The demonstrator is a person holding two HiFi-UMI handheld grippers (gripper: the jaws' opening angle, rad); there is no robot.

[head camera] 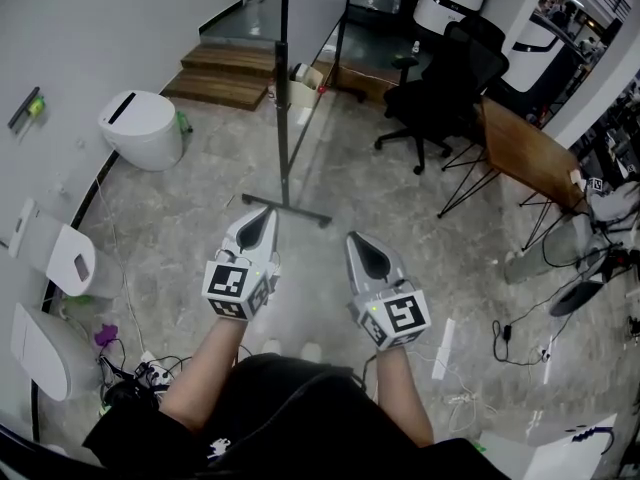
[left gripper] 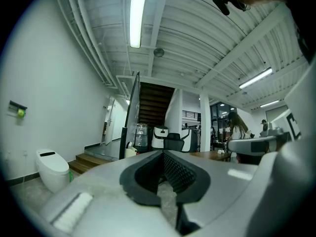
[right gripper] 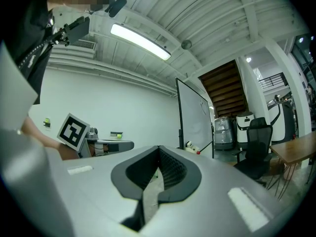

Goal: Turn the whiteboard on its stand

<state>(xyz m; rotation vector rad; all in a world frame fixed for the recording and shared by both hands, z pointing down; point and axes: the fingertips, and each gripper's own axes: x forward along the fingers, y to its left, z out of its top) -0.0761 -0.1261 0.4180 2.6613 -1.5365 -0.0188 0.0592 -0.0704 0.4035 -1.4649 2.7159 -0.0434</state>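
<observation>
The whiteboard [head camera: 310, 48] stands on the floor ahead of me, seen almost edge-on, on a dark pole with a foot bar [head camera: 288, 209]. It shows as a thin dark edge [left gripper: 131, 113] in the left gripper view and as a white panel [right gripper: 195, 117] in the right gripper view. My left gripper [head camera: 258, 215] is held just short of the foot bar, shut, with nothing between its jaws [left gripper: 163, 154]. To its right, level with it, my right gripper [head camera: 362, 243] is also shut and empty [right gripper: 159, 149]. Neither touches the board.
A white rounded unit [head camera: 145, 128] stands at the left wall, with wooden steps [head camera: 225, 73] behind it. A black office chair [head camera: 445, 83] and a wooden table [head camera: 530, 153] are at the right. Cables [head camera: 140, 373] lie at the lower left and more cables [head camera: 510, 333] at the right.
</observation>
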